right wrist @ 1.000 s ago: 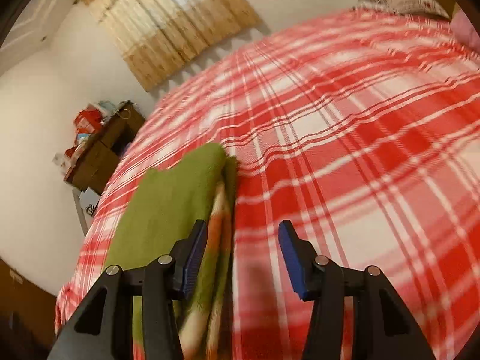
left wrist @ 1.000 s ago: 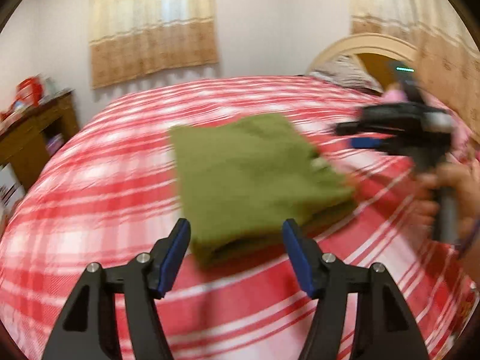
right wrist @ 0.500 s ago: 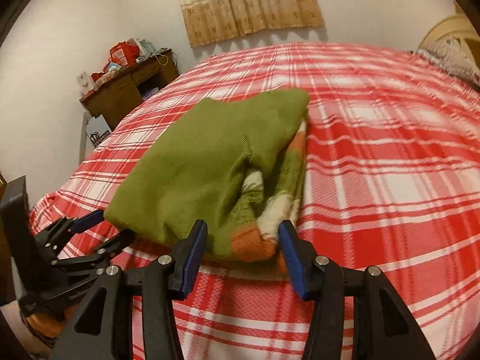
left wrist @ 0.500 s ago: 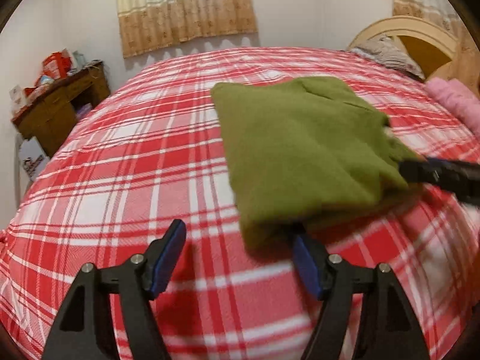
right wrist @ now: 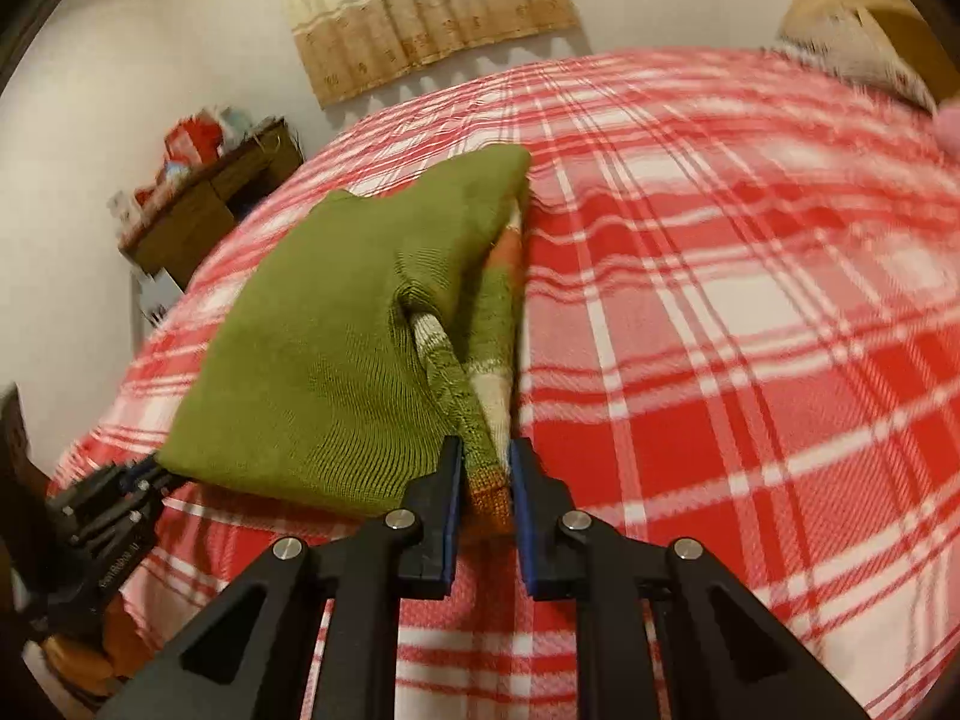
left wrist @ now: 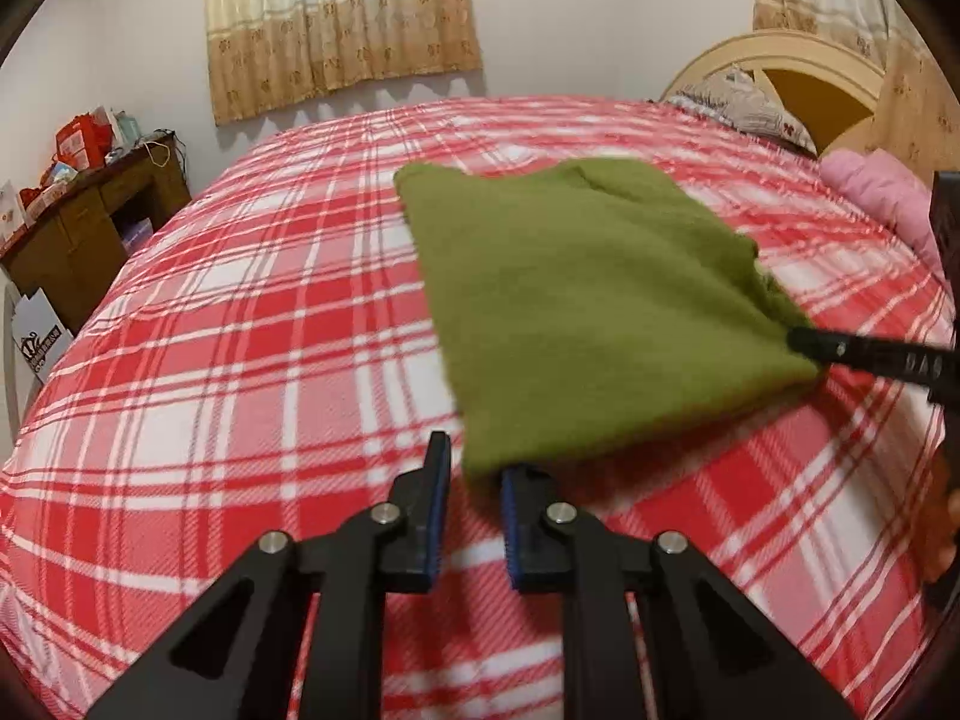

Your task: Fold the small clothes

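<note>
A folded green sweater [left wrist: 588, 300] lies on the red plaid bedspread [left wrist: 240, 360]. In the right wrist view its orange, white and green striped sleeve [right wrist: 492, 312] shows along the right side of the sweater [right wrist: 324, 348]. My left gripper [left wrist: 474, 462] is at the near left corner, its jaws closing with the green corner pinched between the pads. My right gripper [right wrist: 486, 456] is also closing, and its pads press on the striped near right corner. Each view shows the other tool at its corner: the right gripper [left wrist: 804, 342] and the left gripper [right wrist: 153, 471].
A wooden desk [left wrist: 90, 228] with red boxes stands left of the bed. The curved headboard [left wrist: 798, 60], a pillow [left wrist: 738, 102] and a pink garment [left wrist: 882, 192] are at the far right. Curtains [left wrist: 342, 18] hang on the wall behind.
Both grippers' jaws have gone from wide apart to nearly together on the sweater's near corners. The right gripper came forward and down onto the striped edge.
</note>
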{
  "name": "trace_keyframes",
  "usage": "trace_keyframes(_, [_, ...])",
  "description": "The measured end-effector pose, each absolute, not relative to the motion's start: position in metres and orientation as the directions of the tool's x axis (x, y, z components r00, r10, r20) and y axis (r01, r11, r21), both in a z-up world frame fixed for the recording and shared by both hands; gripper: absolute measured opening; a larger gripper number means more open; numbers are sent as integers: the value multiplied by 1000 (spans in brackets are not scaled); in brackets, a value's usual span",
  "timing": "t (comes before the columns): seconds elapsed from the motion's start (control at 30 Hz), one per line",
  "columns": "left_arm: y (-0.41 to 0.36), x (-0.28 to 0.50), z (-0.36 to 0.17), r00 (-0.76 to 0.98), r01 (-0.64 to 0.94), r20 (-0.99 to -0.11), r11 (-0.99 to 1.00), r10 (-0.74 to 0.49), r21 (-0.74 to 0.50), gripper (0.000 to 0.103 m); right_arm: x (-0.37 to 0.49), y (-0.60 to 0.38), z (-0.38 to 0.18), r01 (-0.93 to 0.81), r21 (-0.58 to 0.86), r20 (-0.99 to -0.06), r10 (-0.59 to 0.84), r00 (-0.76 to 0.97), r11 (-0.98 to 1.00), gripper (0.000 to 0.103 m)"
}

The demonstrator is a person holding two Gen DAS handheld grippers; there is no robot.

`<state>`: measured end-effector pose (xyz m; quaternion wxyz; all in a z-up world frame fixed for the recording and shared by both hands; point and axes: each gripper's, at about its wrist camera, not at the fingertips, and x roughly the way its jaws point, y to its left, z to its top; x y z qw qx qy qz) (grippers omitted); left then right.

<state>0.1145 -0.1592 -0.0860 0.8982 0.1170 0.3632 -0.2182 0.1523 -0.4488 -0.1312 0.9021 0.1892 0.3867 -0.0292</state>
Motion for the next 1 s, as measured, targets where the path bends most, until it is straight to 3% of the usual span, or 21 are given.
trace_keyframes(0.07, [-151,107,-87,636,481,-712,874,-298,63,21,149,-446,-129,199,314,-717,95,691,928,27])
trace_keyframes(0.2, [-135,101,-71,637,478,-707,877,-308,49,21,132,-442,-115,209,286,-710,60,702,935,28])
trace_keyframes(0.33, [-137,115,-44,680,443,-659,896,-322,20,21,128,-431,-79,219,171,-636,-62,770,961,28])
trace_keyframes(0.47, [-165,147,-36,705,399,-646,917,-292,22,23,159,-404,-56,137,132,-581,-35,813,982,28])
trace_keyframes(0.57, [-190,173,-44,688,364,-680,931,-255,19,23,193,-389,-63,111,75,-604,-43,796,991,28])
trace_keyframes(0.73, [-216,190,-68,704,321,-694,939,-150,123,23,232,-400,-105,169,40,-695,-94,713,985,27])
trace_keyframes(0.9, [-220,192,-74,722,312,-680,937,-125,159,22,230,-442,-127,195,281,-687,54,725,940,33])
trace_keyframes(1.0, [-222,194,-77,725,317,-677,935,-129,161,18,229,-446,-131,196,312,-675,72,734,930,35])
